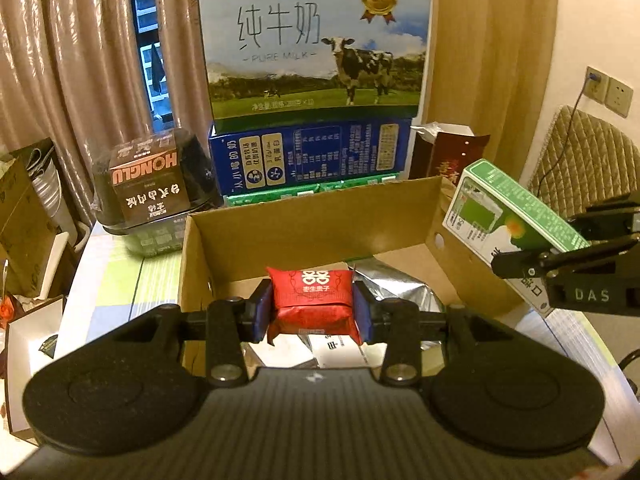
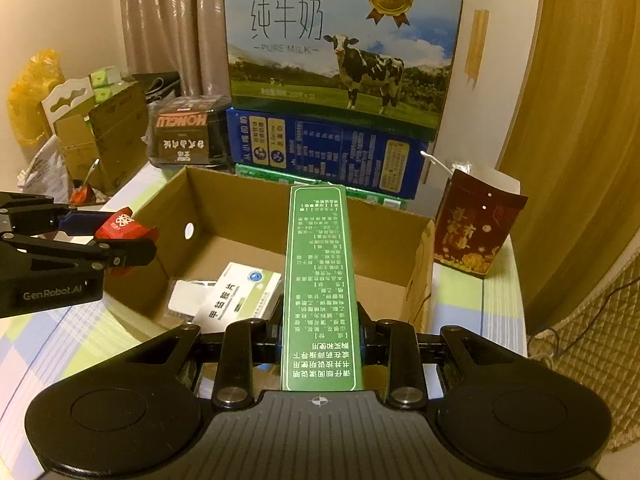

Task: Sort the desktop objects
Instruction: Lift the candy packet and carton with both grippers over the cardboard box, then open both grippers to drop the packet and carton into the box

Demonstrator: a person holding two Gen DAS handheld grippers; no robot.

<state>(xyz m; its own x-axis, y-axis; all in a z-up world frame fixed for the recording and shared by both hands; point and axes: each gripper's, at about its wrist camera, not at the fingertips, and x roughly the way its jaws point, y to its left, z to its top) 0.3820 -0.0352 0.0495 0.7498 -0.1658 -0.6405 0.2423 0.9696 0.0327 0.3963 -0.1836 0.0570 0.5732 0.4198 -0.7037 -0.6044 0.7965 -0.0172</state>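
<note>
My left gripper is shut on a red wrapped snack packet, held above the near side of an open cardboard box. In the right wrist view that same packet hangs at the box's left edge. My right gripper is shut on a long green medicine carton that points out over the box. The left wrist view shows this green carton at the box's right side. Inside the box lie a silver foil pack and a white medicine carton.
Stacked milk cartons stand behind the box, with a dark HONGLU tin to their left and a dark red gift bag at the right. More cardboard boxes crowd the far left. The checked tablecloth shows around the box.
</note>
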